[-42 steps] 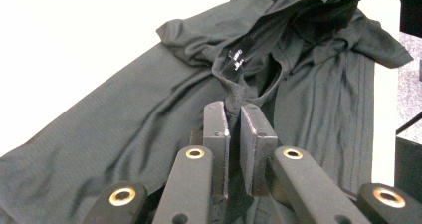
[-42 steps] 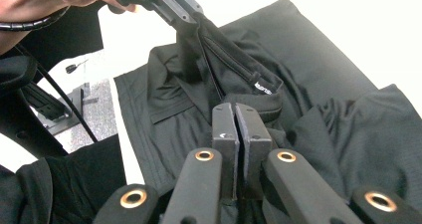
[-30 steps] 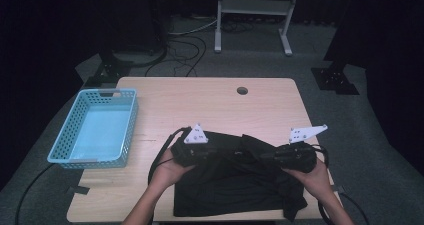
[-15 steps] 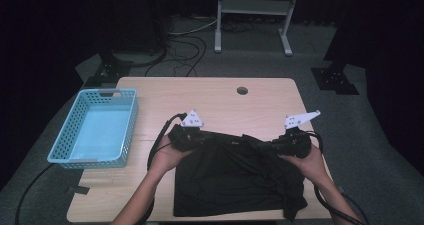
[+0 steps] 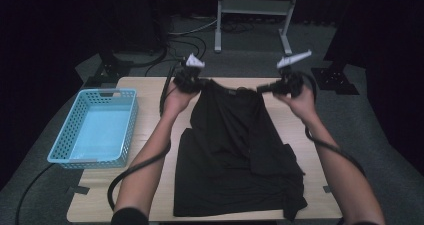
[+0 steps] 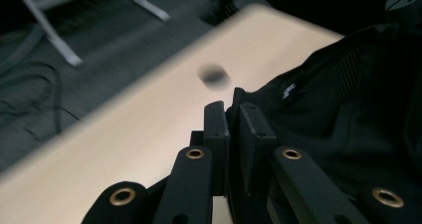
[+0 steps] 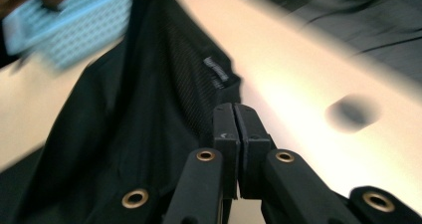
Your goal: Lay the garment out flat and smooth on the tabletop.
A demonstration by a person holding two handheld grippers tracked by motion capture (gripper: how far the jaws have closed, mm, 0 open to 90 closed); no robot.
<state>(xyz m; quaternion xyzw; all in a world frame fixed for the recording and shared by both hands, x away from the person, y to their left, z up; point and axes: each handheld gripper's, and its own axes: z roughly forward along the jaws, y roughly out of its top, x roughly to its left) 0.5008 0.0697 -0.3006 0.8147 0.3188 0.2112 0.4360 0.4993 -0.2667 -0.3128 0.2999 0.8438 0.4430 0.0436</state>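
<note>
Shirt-spreading is the step I judge to be in hand: both claws grip a black T-shirt (image 5: 235, 150) at its top edge and hold that edge up over the far half of the wooden table (image 5: 150, 150), while the lower part of the shirt lies rumpled on the near half.

My left gripper (image 5: 186, 80) is clenched on the shoulder left of the collar; in the left gripper view (image 6: 231, 129) its jaws stand closed with black fabric pinched between them. My right gripper (image 5: 280, 87) is clenched on the other shoulder, and in the right gripper view (image 7: 234, 129) the pads meet on the cloth just below the neck label (image 7: 215, 70).

A blue basket (image 5: 95, 130) sits at the left of the table, apart from the shirt and with nothing in it. A small dark hole (image 7: 351, 112) marks the tabletop beyond the collar.

Next, I think, comes laying the top edge down flat. That calls for keeping both grips firm and the shoulders evenly apart, so the body draws taut and the folded left side opens out without bunching further.
</note>
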